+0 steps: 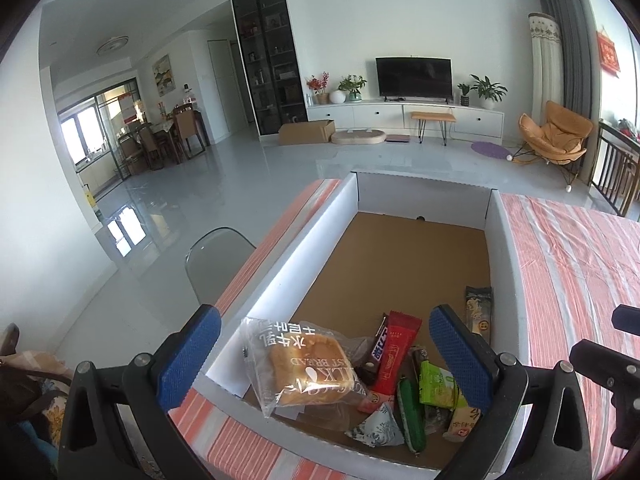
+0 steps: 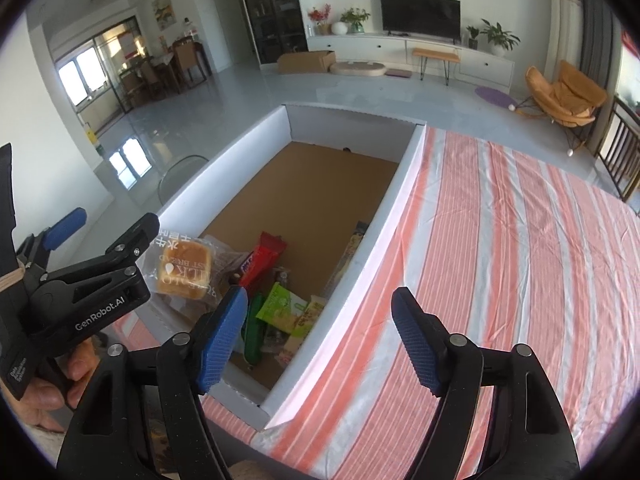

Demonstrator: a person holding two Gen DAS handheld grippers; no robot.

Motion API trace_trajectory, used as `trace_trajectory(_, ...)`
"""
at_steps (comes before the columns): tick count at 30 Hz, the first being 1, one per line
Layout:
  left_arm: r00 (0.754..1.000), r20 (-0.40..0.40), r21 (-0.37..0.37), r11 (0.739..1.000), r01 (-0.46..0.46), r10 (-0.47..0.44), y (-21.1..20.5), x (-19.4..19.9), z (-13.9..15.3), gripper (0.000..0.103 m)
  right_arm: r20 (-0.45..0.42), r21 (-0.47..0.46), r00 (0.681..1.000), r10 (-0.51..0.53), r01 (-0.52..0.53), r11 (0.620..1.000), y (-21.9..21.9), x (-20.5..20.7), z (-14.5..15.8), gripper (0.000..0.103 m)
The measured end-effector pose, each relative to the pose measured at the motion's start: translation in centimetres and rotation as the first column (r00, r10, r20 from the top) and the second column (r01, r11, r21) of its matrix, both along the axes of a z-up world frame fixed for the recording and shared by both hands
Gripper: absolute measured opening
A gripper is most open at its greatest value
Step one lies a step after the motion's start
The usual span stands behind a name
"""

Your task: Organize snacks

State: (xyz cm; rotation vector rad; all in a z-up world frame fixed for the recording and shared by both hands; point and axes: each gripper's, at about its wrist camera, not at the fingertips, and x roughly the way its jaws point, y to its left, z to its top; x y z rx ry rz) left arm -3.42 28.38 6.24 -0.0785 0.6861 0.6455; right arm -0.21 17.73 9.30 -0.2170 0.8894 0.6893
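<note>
Snacks lie heaped in the near end of the box point(image 1: 496, 236), bread packet point(image 1: 304, 368) on top. Our left gripper point(image 1: 324, 360) and right gripper point(image 2: 320, 340) both gape wide, holding nothing. We should spread packets toward the bare far end, gripping wrappers gently.

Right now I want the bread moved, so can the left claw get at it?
Probably yes: the left claw is open over the box, and the bread packet lies on top, uncovered.
</note>
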Motion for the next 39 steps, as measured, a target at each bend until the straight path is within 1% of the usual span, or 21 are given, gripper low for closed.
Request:
trace_trajectory(2,1.0,-0.014,-0.025,1.0,0.001,-0.001,0.1,-0.3,0.0,0.103,0.012,-0.006,1.0,-0.004,0.004,1.0,0.2,-0.5,-0.2,0.078)
trace_trajectory(5,1.0,-0.018,-0.091,0.996,0.012,-0.014,0.6,-1.2,0.1,0.103,0.021,0.0,1.0,-0.018,0.018,1.0,0.3,-1.4,-0.4,0.078)
trace_trajectory(7,0.999,-0.015,-0.112,0.993,0.028,-0.03,0.7,-1.9,0.3,0.103,0.027,0.014,0.999,-0.024,0.023,1.0,0.4,-2.1,-0.3,0.082)
trace_trajectory(10,0.999,-0.021,-0.094,0.995,0.045,-0.047,0.5,-2.8,0.5,0.103,0.053,0.024,0.998,-0.023,0.022,0.999,0.5,-3.1,0.2,0.082)
trace_trajectory(12,0.998,-0.032,-0.095,0.994,0.051,-0.054,0.4,-3.1,0.5,0.103,0.067,0.026,0.998,-0.021,0.019,0.999,0.5,-3.7,0.6,0.082)
trace_trajectory(17,0.997,-0.004,-0.128,0.989,0.077,-0.078,0.2,-4.1,1.0,0.103,0.086,0.049,0.996,-0.018,0.014,0.999,0.5,-4.7,2.0,0.083)
trace_trajectory(20,0.995,0.018,-0.113,0.989,0.099,-0.097,-0.3,-4.7,1.4,0.103,0.092,0.051,0.996,-0.014,0.009,0.999,0.6,-5.3,2.4,0.085)
trace_trajectory(23,0.992,0.031,-0.095,0.987,0.126,-0.124,-0.8,-4.8,2.0,0.103,0.101,0.06,0.995,-0.015,0.009,0.998,0.4,-5.6,2.7,0.087)
trace_trajectory(27,0.989,0.038,-0.094,0.985,0.143,-0.14,-1.3,-4.8,2.7,0.103,0.122,0.061,0.992,-0.019,0.012,0.998,0.4,-5.7,2.9,0.087)
trace_trajectory(33,0.991,0.042,-0.059,0.99,0.126,-0.123,-1.6,-4.9,3.6,0.103,0.124,0.075,0.992,-0.025,0.016,0.997,0.1,-5.7,3.1,0.087)
trace_trajectory(36,0.989,0.056,-0.071,0.988,0.139,-0.135,-1.6,-5.0,3.9,0.103,0.123,0.093,0.992,-0.031,0.02,0.995,-0.2,-5.6,3.3,0.087)
trace_trajectory(39,0.987,0.058,-0.079,0.985,0.151,-0.147,-1.6,-5.1,4.0,0.103,0.125,0.088,0.992,-0.03,0.019,0.996,-0.1,-5.5,3.4,0.087)
